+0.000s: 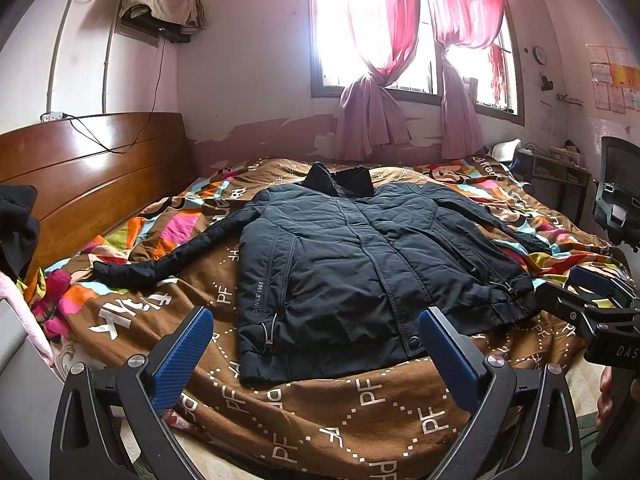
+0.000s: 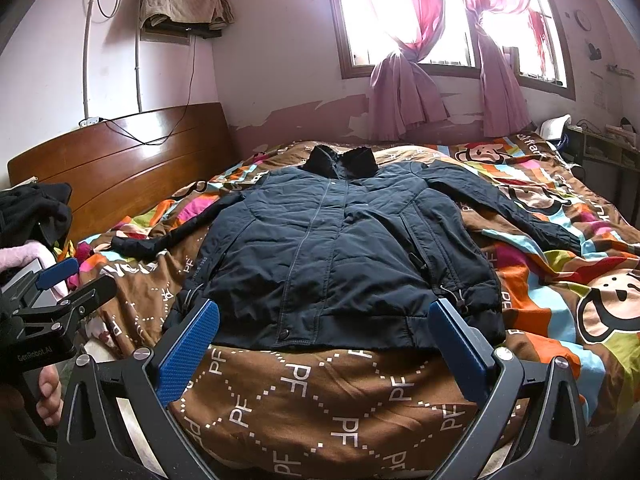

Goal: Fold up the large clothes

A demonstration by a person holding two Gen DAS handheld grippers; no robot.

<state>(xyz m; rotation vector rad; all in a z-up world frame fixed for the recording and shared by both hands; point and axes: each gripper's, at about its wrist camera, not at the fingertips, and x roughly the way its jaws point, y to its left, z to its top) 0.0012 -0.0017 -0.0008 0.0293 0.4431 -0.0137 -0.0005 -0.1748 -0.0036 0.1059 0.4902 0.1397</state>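
Observation:
A dark navy padded jacket lies flat and zipped on the bed, front up. Its collar points toward the window, the hem faces me, and both sleeves are spread out to the sides. My left gripper is open, hovering just short of the hem's left half, with nothing held between its blue pads. My right gripper is open too, before the hem's right half and empty. Each gripper shows at the edge of the other's view: the right gripper, the left gripper.
A brown patterned bedspread covers the bed. The wooden headboard stands at the left with a pile of dark clothes near it. An office chair and a desk stand at the right. A pink-curtained window is behind.

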